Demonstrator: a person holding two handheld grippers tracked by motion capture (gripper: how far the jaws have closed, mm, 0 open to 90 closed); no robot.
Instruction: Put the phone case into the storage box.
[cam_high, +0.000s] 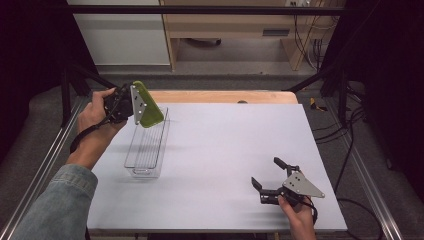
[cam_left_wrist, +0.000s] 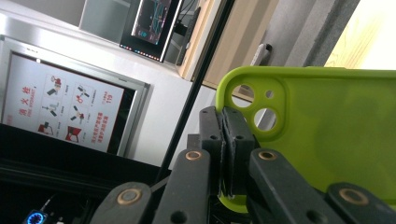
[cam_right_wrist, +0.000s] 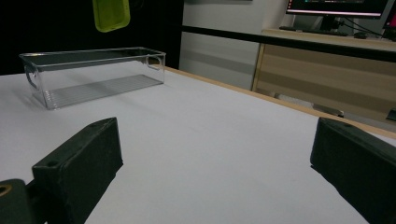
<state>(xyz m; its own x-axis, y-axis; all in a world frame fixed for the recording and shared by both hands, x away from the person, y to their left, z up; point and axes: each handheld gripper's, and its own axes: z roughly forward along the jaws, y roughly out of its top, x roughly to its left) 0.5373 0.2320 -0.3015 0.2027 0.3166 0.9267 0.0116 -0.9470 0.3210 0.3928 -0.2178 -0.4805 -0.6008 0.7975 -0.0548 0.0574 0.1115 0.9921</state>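
A lime-green phone case (cam_high: 146, 106) hangs in the air above the far end of a clear plastic bin (cam_high: 146, 145), gripped by my left gripper (cam_high: 131, 104). In the left gripper view the jaws of the left gripper (cam_left_wrist: 224, 140) are pinched on the edge of the green case (cam_left_wrist: 327, 126) next to its camera cutouts. My right gripper (cam_high: 267, 177) rests low over the white table near the front right, jaws spread wide with nothing between them. The right gripper view shows the bin (cam_right_wrist: 93, 74) standing empty and the case (cam_right_wrist: 111, 14) hanging above it.
The white tabletop (cam_high: 225, 145) has a wooden far edge (cam_high: 220, 96). Metal rails run along both sides. Wooden furniture and cables stand beyond the table. A monitor (cam_left_wrist: 152, 25) and a poster show in the left gripper view.
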